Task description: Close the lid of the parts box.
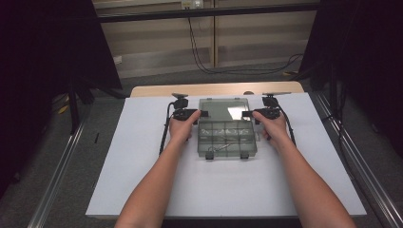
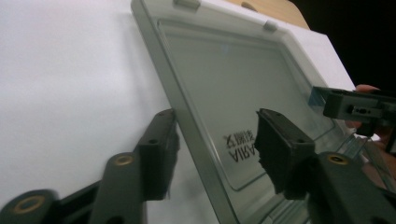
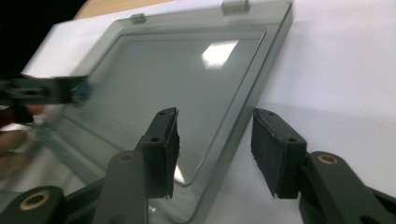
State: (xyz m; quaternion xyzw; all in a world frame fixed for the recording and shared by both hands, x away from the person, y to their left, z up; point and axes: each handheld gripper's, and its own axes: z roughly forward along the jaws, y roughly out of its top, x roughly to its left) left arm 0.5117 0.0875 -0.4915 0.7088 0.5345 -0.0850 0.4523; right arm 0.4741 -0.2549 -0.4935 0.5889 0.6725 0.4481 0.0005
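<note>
A clear grey plastic compartment box (image 1: 227, 138) lies open on the white sheet, with small parts in its tray. Its lid (image 1: 223, 109) is folded back on the far side. My left gripper (image 1: 202, 114) is at the lid's left edge and my right gripper (image 1: 246, 114) at its right edge. In the left gripper view the lid (image 2: 233, 79) has its rim between the jaws of the left gripper (image 2: 217, 144), and the pads stand apart from it. The right gripper (image 3: 215, 144) straddles the opposite rim of the lid (image 3: 187, 79) the same way, its pads not touching.
The white sheet (image 1: 142, 161) covers the table, and a strip of bare wood (image 1: 214, 89) shows at the far edge. Metal rails (image 1: 59, 175) run along both sides. Cables (image 1: 247, 70) lie on the floor beyond.
</note>
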